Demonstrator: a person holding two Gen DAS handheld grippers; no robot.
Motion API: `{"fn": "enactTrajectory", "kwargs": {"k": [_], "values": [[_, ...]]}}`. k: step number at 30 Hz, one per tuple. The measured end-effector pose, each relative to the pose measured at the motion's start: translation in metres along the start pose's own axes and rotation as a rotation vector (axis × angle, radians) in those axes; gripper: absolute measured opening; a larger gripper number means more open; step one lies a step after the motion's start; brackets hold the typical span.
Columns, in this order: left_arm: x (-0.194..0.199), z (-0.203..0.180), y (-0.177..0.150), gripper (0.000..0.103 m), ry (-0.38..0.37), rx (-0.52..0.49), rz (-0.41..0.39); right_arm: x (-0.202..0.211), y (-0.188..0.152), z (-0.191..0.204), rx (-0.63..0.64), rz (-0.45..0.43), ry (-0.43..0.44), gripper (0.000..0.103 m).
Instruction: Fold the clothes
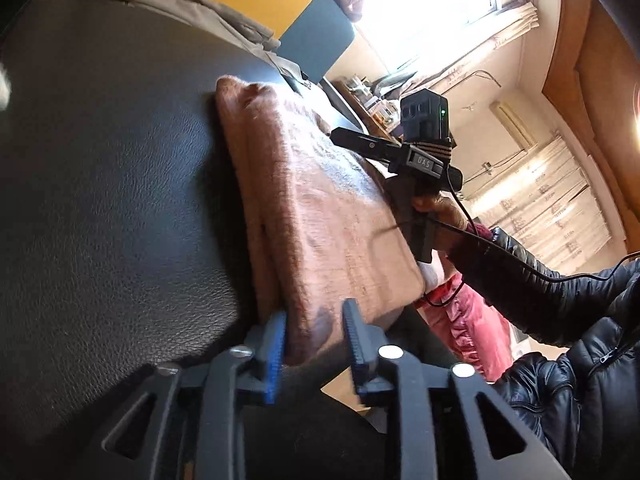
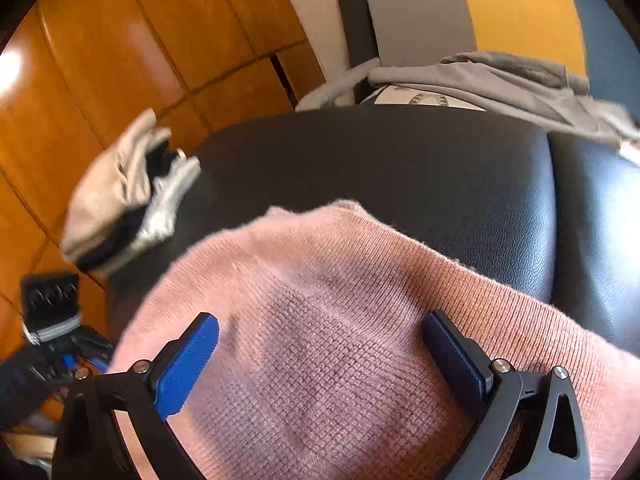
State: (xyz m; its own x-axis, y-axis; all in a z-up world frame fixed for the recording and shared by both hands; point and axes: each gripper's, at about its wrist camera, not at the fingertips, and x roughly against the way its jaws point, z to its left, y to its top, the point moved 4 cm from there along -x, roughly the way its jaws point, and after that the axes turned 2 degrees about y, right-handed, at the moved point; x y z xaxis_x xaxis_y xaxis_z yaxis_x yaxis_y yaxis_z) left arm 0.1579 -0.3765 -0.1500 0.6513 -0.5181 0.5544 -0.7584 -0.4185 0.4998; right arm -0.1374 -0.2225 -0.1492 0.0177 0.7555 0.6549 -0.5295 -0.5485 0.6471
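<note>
A folded pink knitted sweater (image 1: 320,208) is lying on the black leather cushion (image 1: 112,184), reaching its near edge. The left gripper (image 1: 314,334) is sitting with its blue-padded jaws apart around the sweater's corner — not clamping. The right gripper (image 2: 320,352) is hovering over the knit, jaws wide apart.

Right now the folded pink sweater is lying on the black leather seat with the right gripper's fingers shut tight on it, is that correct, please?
Not quite. The right gripper is open: in the right wrist view its blue pads stand wide apart over the pink sweater, not clamped on it. The sweater does lie folded on the black leather seat.
</note>
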Motion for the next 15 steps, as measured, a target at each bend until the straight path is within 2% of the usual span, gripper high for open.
{"fn": "enactTrajectory", "kwargs": {"k": [3, 5, 8, 9, 12, 15], "values": [[0.008, -0.004, 0.024, 0.049, 0.051, -0.009, -0.071, 0.004, 0.000, -0.008, -0.046, -0.033, 0.049, 0.103], [0.012, -0.001, 0.046, 0.051, 0.083, 0.005, -0.128, 0.007, -0.001, -0.009, -0.061, -0.048, 0.067, 0.103], [0.003, 0.009, 0.080, 0.052, 0.159, 0.000, -0.150, 0.005, 0.000, -0.006, -0.062, -0.053, 0.069, 0.103], [-0.004, 0.013, 0.093, 0.052, 0.165, 0.000, -0.148, 0.005, 0.000, -0.006, -0.063, -0.054, 0.071, 0.103], [-0.036, 0.028, 0.128, 0.052, 0.122, 0.040, -0.075, 0.004, 0.000, -0.006, -0.069, -0.060, 0.079, 0.103], [-0.064, 0.032, 0.148, 0.052, 0.101, 0.036, -0.019, 0.004, 0.000, -0.007, -0.076, -0.066, 0.089, 0.103]]}}
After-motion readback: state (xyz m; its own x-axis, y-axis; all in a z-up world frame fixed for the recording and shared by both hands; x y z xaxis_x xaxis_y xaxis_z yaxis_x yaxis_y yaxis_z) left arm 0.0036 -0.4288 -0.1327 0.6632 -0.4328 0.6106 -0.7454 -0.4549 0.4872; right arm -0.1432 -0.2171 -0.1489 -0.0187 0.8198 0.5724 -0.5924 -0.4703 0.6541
